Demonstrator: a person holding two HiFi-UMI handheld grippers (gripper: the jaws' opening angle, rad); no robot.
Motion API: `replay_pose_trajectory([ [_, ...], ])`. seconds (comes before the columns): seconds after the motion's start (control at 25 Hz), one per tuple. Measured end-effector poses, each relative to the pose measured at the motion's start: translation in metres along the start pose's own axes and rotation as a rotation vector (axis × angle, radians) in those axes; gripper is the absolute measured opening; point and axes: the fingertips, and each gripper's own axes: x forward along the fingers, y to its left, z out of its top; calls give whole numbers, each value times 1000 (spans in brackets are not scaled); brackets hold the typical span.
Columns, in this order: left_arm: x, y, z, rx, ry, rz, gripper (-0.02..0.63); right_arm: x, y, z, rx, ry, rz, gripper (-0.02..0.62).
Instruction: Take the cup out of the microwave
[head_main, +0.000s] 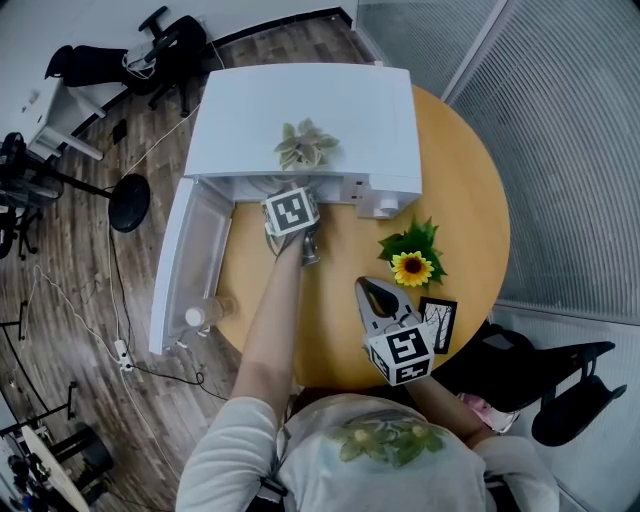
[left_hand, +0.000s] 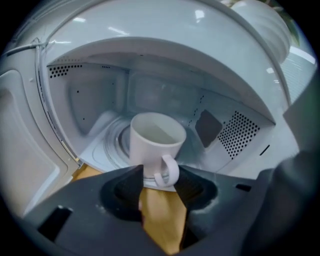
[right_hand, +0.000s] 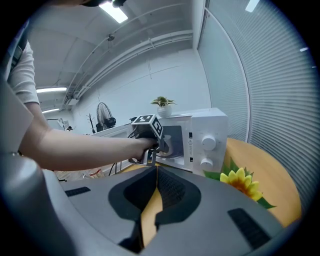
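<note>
A white cup (left_hand: 155, 142) stands upright on the turntable inside the open white microwave (head_main: 310, 110), its handle (left_hand: 167, 172) turned toward me. My left gripper (left_hand: 160, 174) reaches into the oven mouth. Its jaws stand apart on either side of the handle and the cup's foot, and I see no firm press on either. In the head view only its marker cube (head_main: 290, 212) shows at the opening. My right gripper (head_main: 366, 287) hovers over the round table (head_main: 470, 200), shut and empty, and in its own view it points at the microwave.
The microwave door (head_main: 185, 260) hangs open to the left. A potted plant (head_main: 305, 145) sits on top of the oven. A sunflower (head_main: 412, 265) and a small picture frame (head_main: 437, 322) lie by the right gripper. A bottle (head_main: 200, 315) stands near the door's end.
</note>
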Motion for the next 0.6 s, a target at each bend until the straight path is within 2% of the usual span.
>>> replay_pose_trajectory([
  [0.16,1,3,4,33,-2,31,167,2,-2,-1,1,6,-3,18],
  [0.24,7,-1,3,33,-2,20,109,3,-2,-2,2,7,-2,18],
  [0.28,9,-1,3,35,-2,21,60,4,-2,-2,3,8,-2,18],
  [0.6,8,2,3,37,-28,9,55,6,-1,-2,2,15,2,18],
])
